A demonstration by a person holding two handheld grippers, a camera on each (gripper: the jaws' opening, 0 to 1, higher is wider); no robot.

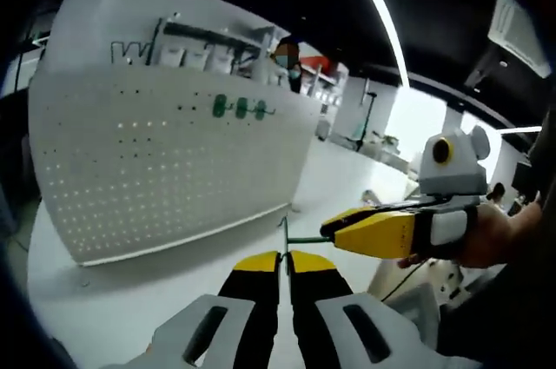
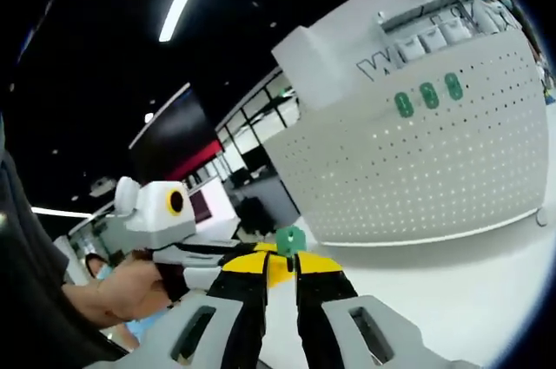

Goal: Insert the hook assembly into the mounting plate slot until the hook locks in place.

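A green wire hook assembly hangs in the air between both grippers, above the white table. My left gripper is shut on its upright wire. From the right, my right gripper comes in, shut on the horizontal green rod. In the right gripper view, the small green end piece sticks up just above my right gripper, and the left gripper meets it from the left. The white perforated mounting plate stands upright beyond, apart from the hook, with three green hooks in its upper rows.
A hand holds the right gripper at the right. A white shelf unit with bins rises behind the plate. The plate's foot rests on the table, and bare tabletop lies between it and the grippers.
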